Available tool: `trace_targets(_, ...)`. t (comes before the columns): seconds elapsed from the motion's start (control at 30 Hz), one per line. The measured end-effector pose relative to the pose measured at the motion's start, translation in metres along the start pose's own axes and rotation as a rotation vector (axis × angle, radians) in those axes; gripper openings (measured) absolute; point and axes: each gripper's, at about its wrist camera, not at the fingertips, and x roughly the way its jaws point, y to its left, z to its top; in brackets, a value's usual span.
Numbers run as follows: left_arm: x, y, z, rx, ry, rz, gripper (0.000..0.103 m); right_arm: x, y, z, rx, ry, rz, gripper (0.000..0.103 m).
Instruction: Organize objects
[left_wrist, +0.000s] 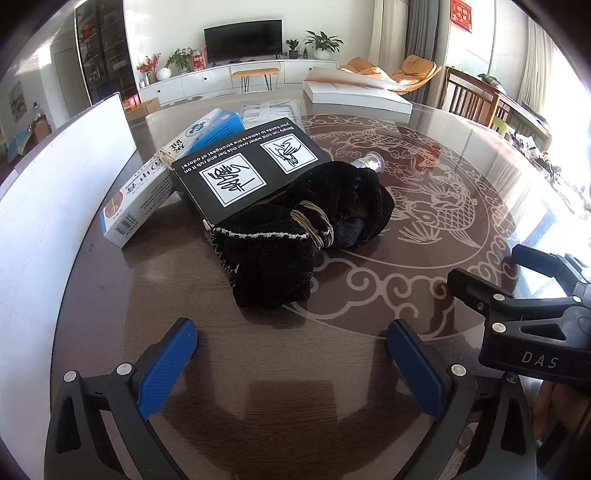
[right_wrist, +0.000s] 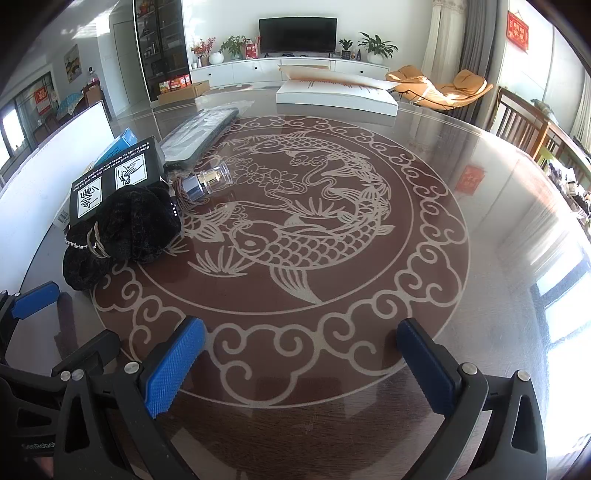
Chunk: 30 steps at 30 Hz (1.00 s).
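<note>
Objects clustered: two boxes, one black pouch, one bottle; both tongs released.

Sunlit living room, television on white sideboard, orange chairs

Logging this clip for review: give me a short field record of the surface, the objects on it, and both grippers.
surface: round brown glass-topped table with carp pattern
pile: black velvet pouch tied with cord, overlapping black printed box; blue-white carton behind
bottle: small clear glass bottle lying down
left gripper: open, empty
right gripper: open, empty
</note>
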Motion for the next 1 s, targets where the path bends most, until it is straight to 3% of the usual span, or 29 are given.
trace_targets(1.0, 0.0037, -0.0025, 0.0021, 0.003, 0.001, -0.003, 0.103, 0.0013, 0.0018, 0.0013, 0.018, 0.000, -0.010, 0.103)
